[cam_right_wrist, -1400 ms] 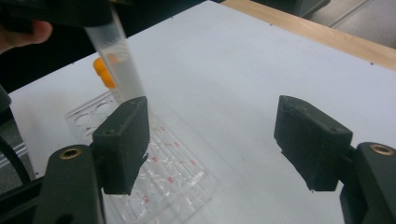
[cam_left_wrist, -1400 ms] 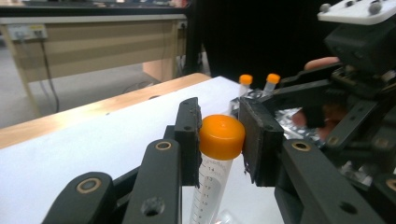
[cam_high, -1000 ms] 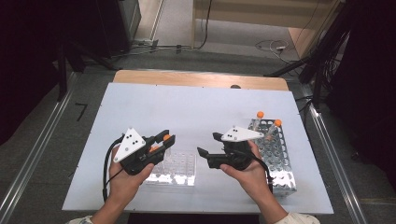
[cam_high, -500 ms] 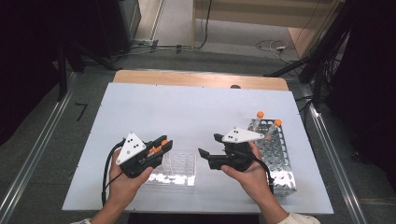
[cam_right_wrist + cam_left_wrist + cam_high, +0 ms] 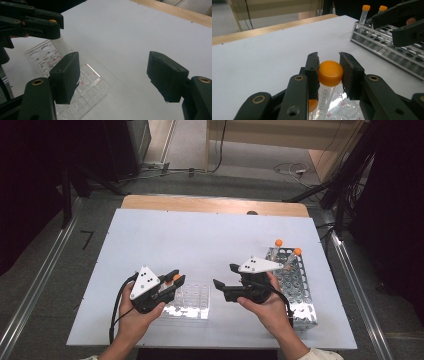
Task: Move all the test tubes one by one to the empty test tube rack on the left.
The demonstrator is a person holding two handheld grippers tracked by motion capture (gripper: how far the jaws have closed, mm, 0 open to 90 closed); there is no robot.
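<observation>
My left gripper (image 5: 175,278) is shut on the orange cap of a clear tube (image 5: 330,73), which hangs upright over the left end of a clear plastic rack (image 5: 192,300). In the left gripper view the pads (image 5: 312,65) squeeze the cap from both sides above the clear rack (image 5: 338,110). To the right, my right gripper (image 5: 224,276) stands open with nothing between its jaws, pointing left over the white table. In the right gripper view its jaws (image 5: 116,72) frame bare table, with the clear rack (image 5: 75,82) below and the left gripper (image 5: 37,25) beyond.
A metal tube rack (image 5: 295,280) stands at the right under my right hand, with two orange-capped tubes (image 5: 278,242) at its far end. The white table (image 5: 200,240) ends in a wooden strip at the back. Dark floor and cables surround it.
My left gripper, still holding the tube, has shifted slightly toward the near edge over the clear rack. The right gripper has stayed put.
</observation>
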